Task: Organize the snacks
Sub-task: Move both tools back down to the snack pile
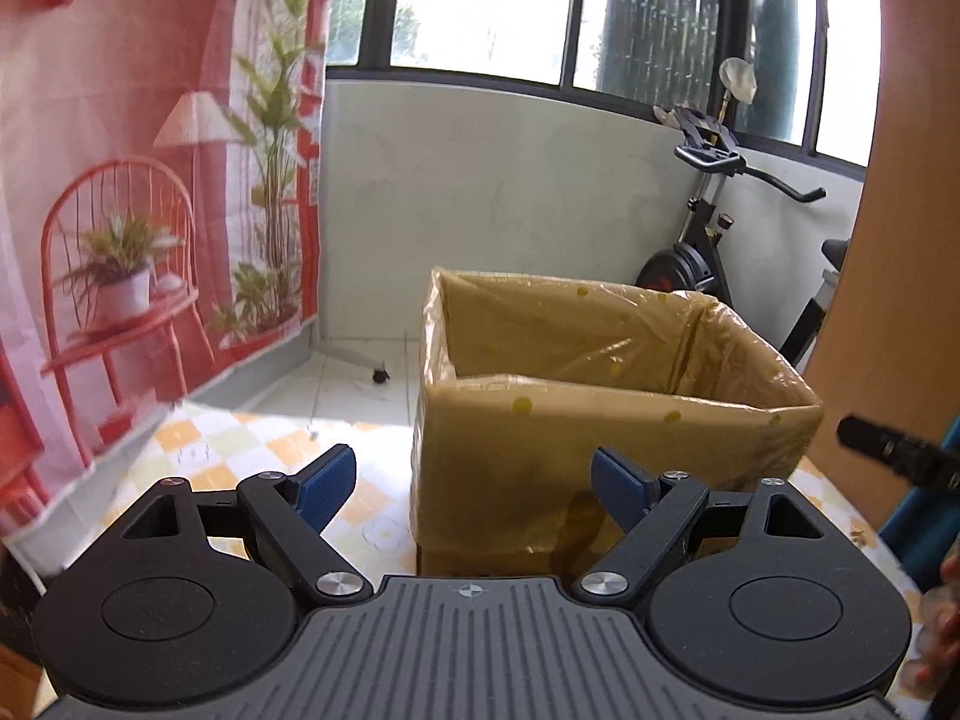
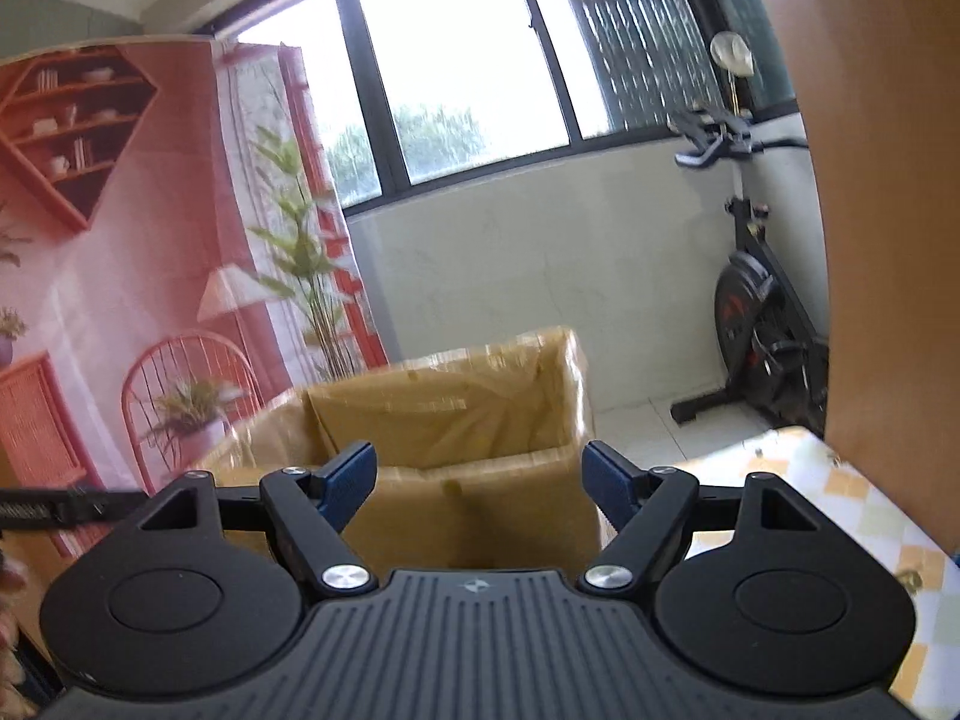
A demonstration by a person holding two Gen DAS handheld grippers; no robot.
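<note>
On the checked tablecloth (image 1: 198,450) sat the box (image 1: 600,420), a cardboard carton lined with a clear plastic bag, open at the top; its inside, so far as it showed, held nothing visible. No snacks appeared in either view. Just before it hung the left gripper (image 1: 474,486), its blue pads well apart and nothing between them, the box's near left corner showing through the gap. The right gripper (image 2: 480,486) faced the same box from the other side, jaws likewise spread and empty. Each gripper's finger edged into the other's view at the frame side. Behind the box rose a pale wall under dark-framed windows (image 1: 480,6). To the left hung a pink printed backdrop (image 1: 120,180) showing a chair and plants. To the right stood an exercise bike (image 2: 756,312) beside a brown wooden panel (image 2: 870,180).
</note>
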